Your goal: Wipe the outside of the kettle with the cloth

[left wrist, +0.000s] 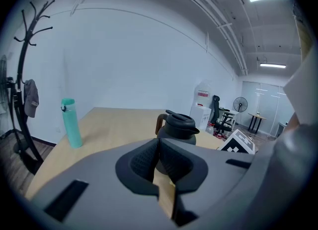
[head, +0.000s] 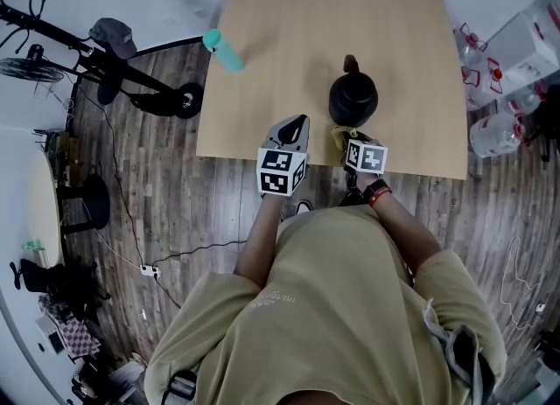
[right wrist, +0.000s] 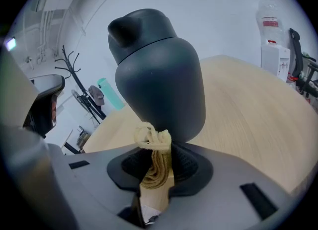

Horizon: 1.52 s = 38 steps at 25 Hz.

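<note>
A black kettle (head: 353, 95) with a brown handle stands upright near the front edge of the wooden table (head: 289, 36). My right gripper (head: 342, 136) is shut on a yellowish cloth (right wrist: 154, 160), bunched between its jaws and held right against the kettle (right wrist: 158, 77)'s lower side facing me. My left gripper (head: 297, 125) hovers at the table's front edge, left of the kettle, its jaws shut with nothing between them. In the left gripper view the kettle (left wrist: 177, 126) shows just beyond the jaws, spout to the right.
A teal bottle (head: 223, 50) stands at the table's left edge, also seen in the left gripper view (left wrist: 71, 123). A coat stand (head: 87, 49) lies left of the table. Water bottles and boxes (head: 507, 71) crowd the floor on the right.
</note>
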{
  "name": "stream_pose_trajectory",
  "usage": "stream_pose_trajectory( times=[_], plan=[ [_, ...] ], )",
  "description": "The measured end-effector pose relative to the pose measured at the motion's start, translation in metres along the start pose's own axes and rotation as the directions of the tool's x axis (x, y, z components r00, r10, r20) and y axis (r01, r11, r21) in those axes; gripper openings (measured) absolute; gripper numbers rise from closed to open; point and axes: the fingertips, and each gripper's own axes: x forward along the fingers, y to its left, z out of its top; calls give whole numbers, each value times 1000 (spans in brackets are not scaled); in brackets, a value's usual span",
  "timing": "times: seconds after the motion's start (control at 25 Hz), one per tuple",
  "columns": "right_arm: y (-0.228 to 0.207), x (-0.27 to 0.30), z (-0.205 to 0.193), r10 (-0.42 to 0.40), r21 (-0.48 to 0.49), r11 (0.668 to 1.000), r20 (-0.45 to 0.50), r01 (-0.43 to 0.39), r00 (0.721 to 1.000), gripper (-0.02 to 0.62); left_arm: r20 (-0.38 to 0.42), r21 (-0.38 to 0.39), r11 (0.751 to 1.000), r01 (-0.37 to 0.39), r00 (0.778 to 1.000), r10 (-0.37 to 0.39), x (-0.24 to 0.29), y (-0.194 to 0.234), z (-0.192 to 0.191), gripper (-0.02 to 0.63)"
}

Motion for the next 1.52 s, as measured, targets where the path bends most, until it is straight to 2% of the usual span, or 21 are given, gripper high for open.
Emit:
stream_pose_trajectory(
  times=[0.8,1.08,1.36,1.52],
  plan=[
    [-57,-19,13,-29,-27,999,-12,29,999,114,-9,0,1000,-1,1000,1,19,-33,-1,25],
    [-68,-27,20,-77,-58,995,27,78,997,114,-6,4,1000,8,1000,-8,20,-39,0,25],
    [-74,-57,56,-94,-53,993,142,102,985,114,25,13,1000,26,999,-26,19,-40,16,25],
    [-70,-93,99,-115,-74,987,271,140,956,114,66,29,1000,9,998,-11,15,-34,38,25]
  ],
)
